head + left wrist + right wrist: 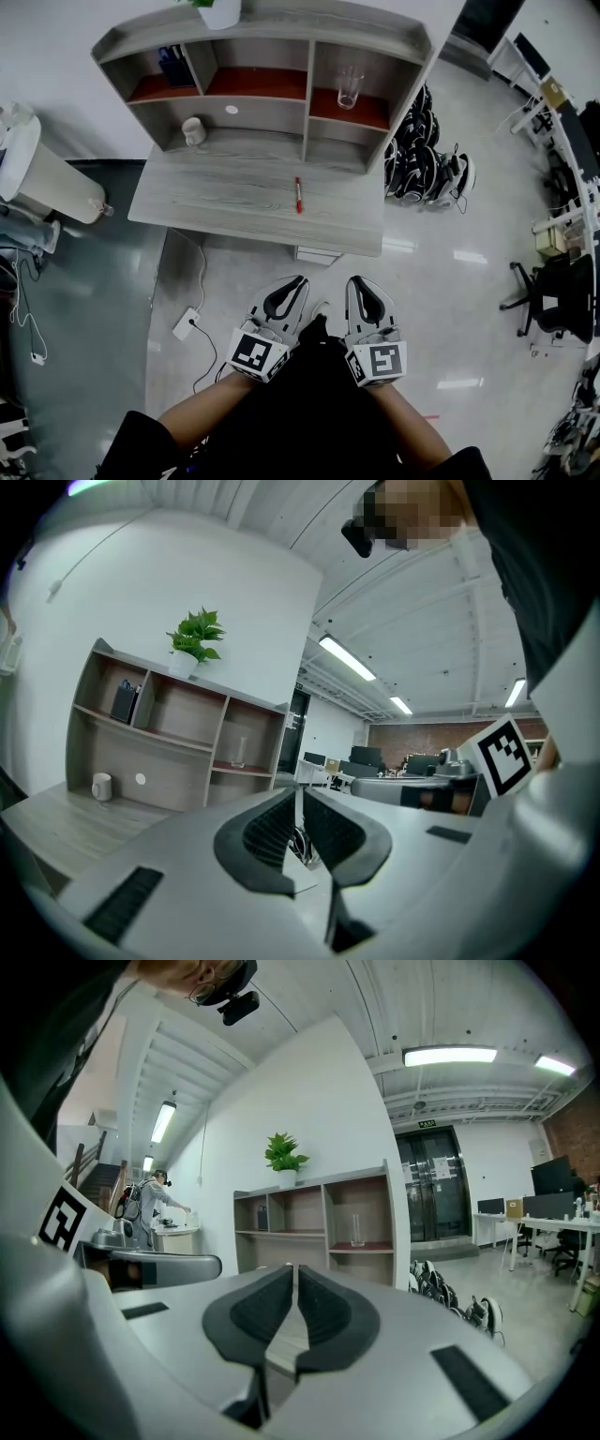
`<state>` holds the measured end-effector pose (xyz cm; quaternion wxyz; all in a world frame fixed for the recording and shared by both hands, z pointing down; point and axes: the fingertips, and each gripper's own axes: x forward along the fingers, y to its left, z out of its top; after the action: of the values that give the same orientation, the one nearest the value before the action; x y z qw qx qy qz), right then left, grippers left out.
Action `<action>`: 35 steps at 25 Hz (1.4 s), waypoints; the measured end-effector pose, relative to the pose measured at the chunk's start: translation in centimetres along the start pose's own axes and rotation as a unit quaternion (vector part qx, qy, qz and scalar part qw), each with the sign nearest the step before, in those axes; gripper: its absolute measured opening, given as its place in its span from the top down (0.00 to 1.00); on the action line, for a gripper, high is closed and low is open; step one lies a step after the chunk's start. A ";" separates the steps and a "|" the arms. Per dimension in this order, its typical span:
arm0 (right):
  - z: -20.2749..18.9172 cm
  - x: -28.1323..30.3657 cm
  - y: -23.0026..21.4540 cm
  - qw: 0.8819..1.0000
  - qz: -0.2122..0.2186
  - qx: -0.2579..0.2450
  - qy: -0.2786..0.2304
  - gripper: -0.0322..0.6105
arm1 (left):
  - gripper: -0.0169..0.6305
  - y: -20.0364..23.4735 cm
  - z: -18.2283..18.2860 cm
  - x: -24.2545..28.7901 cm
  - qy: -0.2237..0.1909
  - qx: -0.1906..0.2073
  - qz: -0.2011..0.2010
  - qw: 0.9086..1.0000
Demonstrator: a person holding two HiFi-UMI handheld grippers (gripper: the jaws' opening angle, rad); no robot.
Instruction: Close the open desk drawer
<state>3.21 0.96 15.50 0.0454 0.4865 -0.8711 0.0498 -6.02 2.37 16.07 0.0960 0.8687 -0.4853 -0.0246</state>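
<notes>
- My left gripper is closed to a thin slit, with nothing between its jaws.
- My right gripper is closed the same way and also empty.
- I hold both side by side close to my body, well short of the desk.
- The drawer sticks out a little under the desk's near edge, right of centre.
- A red pen lies on the desktop, beyond the drawer.

Our head camera looks steeply down past left gripper and right gripper at the desk ahead, each gripper camera looks level along its jaws, far from it, all share the shelf
</notes>
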 end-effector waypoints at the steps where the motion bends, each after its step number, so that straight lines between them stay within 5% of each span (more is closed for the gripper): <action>1: 0.0 -0.1 -0.1 1.000 -0.001 0.003 0.001 0.90 | 0.92 0.0 -0.1 0.0 0.002 0.001 0.002 1.000; 35: -2.6 -2.7 1.2 0.999 -0.004 -0.019 0.036 0.92 | 0.95 -0.7 -2.9 -1.2 0.039 -0.022 0.019 0.999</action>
<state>3.69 4.25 17.69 0.0862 0.4872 -0.8676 0.0505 -5.64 4.14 18.68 0.1345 0.8573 -0.4969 0.0008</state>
